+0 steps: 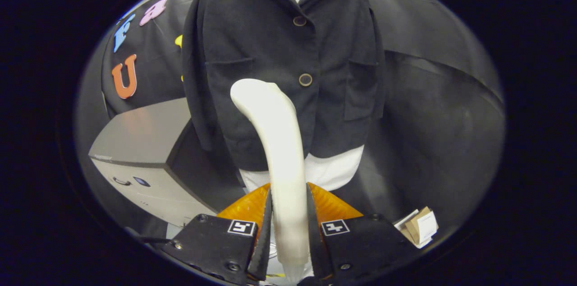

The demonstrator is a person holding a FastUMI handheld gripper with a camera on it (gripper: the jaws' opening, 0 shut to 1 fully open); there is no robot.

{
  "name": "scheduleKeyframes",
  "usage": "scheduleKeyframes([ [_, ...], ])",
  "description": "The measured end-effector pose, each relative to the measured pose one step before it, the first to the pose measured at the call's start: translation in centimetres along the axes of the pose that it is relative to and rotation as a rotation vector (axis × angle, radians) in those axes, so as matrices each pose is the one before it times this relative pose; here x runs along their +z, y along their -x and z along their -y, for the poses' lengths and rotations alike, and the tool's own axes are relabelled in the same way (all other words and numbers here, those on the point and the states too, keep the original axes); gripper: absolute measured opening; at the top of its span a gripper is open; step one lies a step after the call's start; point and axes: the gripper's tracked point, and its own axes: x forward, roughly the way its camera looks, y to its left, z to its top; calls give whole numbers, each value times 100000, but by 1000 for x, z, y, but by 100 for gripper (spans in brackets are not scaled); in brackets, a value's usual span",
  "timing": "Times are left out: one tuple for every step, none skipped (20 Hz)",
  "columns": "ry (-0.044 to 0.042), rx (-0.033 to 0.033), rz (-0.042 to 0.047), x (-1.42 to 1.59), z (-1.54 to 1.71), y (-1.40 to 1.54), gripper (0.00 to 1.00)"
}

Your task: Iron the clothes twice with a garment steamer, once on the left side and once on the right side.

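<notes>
Tool (pixel 288 214) clamped on steamer (pixel 277 141), head hides pt of jacket (pixel 252 51) front.

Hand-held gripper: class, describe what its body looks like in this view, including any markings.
The hand-held gripper has two dark, blocky finger mounts fastened with screws. Each mount carries a small square black-and-white marker. Ribbed translucent orange pieces sit just ahead of the mounts.

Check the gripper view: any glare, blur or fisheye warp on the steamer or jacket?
Gripper view: steamer, gripped between the closed jaws, is overexposed, its surface washed out; fisheye warp bows the dark jacket and the grey cabinet; jacket buttons stay sharp, little blur; the cloth beside the jacket falls into dim shadow.
</notes>
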Motion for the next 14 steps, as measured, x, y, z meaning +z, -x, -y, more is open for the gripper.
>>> scheduleKeyframes([
  [362, -282, -1436, -775, 24, -215, 40],
  [-612, 280, -1468, -709, 157, -231, 40],
  [-813, 591, -1330, -622, 6, -126, 40],
  [-491, 203, -1236, -610, 93, -168, 40],
  [-539, -77, -1061, -610, -31, -213, 40],
  [-601, 302, -500, -344, 4, -86, 40],
  [-625, 486, -361, -339, 62, -22, 40],
  [-726, 532, -469, -506, 582, 573, 40],
  [-1650, 608, -10, -368, 529, 753, 40],
  [-1122, 707, 134, -178, 486, 683, 40],
  [-976, 393, 543, -229, 509, 660, 40],
  [-891, 101, 704, -75, 720, 774, 40],
  [-2034, 188, 1056, -49, 863, 865, 40],
  [-2086, 263, 861, 127, 811, 870, 40],
])
